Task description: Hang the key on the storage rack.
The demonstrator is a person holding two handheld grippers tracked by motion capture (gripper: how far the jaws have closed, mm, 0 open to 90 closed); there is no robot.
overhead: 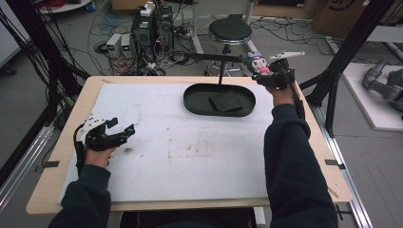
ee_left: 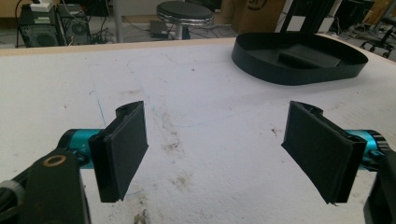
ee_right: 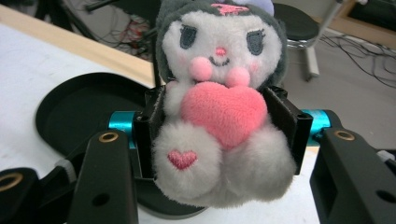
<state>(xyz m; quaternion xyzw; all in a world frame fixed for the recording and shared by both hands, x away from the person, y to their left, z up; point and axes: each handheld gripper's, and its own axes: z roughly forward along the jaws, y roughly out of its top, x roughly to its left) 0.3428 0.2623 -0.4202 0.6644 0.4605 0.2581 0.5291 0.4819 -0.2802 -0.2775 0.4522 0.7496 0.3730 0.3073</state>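
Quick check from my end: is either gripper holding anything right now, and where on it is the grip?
The right gripper holds the plush toy, jaws pressed on the two sides of its body beside the pink heart. The left gripper is open, holding nothing.

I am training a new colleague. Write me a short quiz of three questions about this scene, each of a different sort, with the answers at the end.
1. True or false: the left gripper holds something between its jaws.
2. What does the right gripper hold? A) a cable B) a plush toy with a pink heart C) a cup
3. Fill in: the black tray lies on the white mat at the ____ side of the table, away from the person.

Key: 1 false, its jaws stand wide apart over bare mat; 2 B; 3 far.
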